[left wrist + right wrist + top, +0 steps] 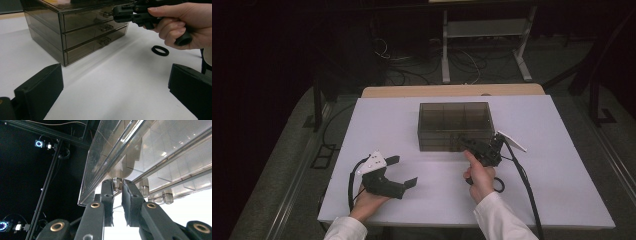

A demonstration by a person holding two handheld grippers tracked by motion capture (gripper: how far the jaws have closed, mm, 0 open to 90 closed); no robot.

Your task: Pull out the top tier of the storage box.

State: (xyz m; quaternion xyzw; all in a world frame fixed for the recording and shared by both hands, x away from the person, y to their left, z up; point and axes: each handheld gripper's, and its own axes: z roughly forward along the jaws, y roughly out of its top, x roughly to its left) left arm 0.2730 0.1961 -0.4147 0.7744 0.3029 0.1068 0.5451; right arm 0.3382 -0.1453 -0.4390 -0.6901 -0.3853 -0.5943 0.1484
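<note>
We are working at a smoke-tinted clear plastic three-drawer chest [455, 124] standing toward the far middle of the white surface [562, 170]. The right gripper [117, 183] is pinching the small clear knob [116, 182] of the top drawer, jaws nearly closed around it. The left gripper [403, 171] is resting near the front edge, jaws wide apart and holding nothing. A black ring [160, 50] is lying beside the right hand [479, 176].
</note>
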